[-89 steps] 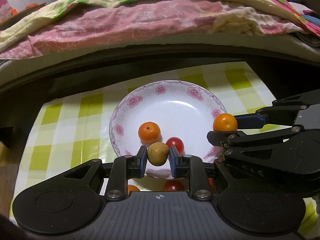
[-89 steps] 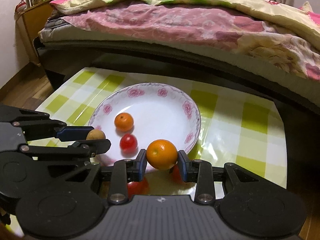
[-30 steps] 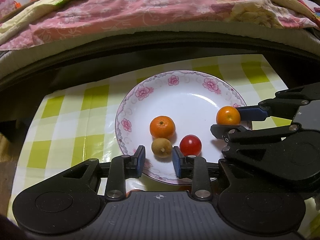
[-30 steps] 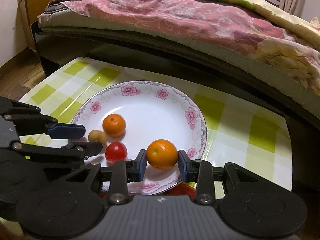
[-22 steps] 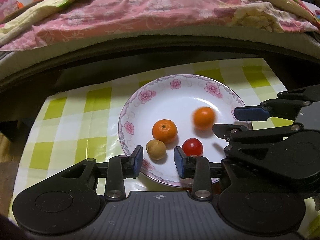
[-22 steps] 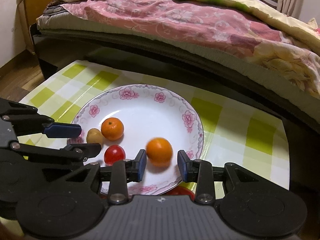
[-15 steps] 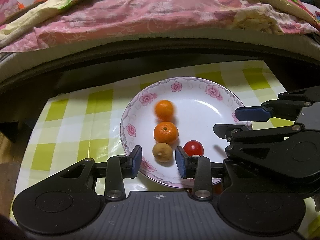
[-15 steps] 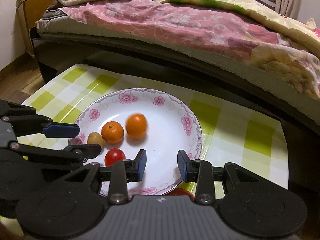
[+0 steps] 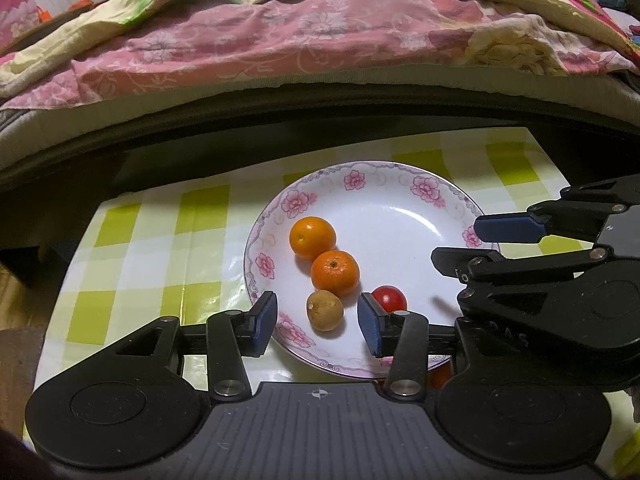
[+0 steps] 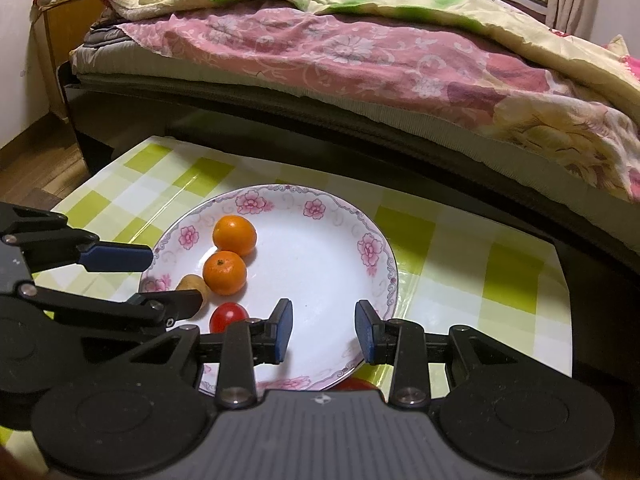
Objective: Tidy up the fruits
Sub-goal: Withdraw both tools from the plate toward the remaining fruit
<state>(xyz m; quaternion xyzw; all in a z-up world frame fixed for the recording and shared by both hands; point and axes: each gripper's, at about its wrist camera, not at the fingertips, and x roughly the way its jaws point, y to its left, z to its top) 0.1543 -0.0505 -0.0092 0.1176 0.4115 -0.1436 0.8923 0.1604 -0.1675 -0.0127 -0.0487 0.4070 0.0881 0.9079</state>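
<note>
a: what's changed at the plate (image 9: 460, 204)?

b: both claws have let go. a moment ago the right claw (image 10: 323, 330) pinched an orange over the plate's near rim; now that orange (image 9: 312, 238) has rolled across and lies toward the plate's far left, touching the second orange (image 9: 335, 273). the brown fruit (image 9: 325, 310) the left claw (image 9: 317, 322) carried earlier sits just inside the plate's near rim.

a: so what does that mean for the job?

b: four fruits are in the plate: brown fruit nearest, the red one (image 9: 389, 298) beside it to the right, then the two oranges further in. i judge two more deliveries are done, but something red (image 10: 354, 384) peeks out under the plate's near rim on the counter (image 10: 460, 280), so more is probably left.

a: and the claws?

b: left claw is spread wide, holding nothing, its pads either side of the brown fruit but apart from it. right claw is spread too, empty, hovering over the plate's near right part, touching nothing i can see. beyond the plate, only checked cloth (image 10: 192, 172) and the bed (image 10: 320, 52).
</note>
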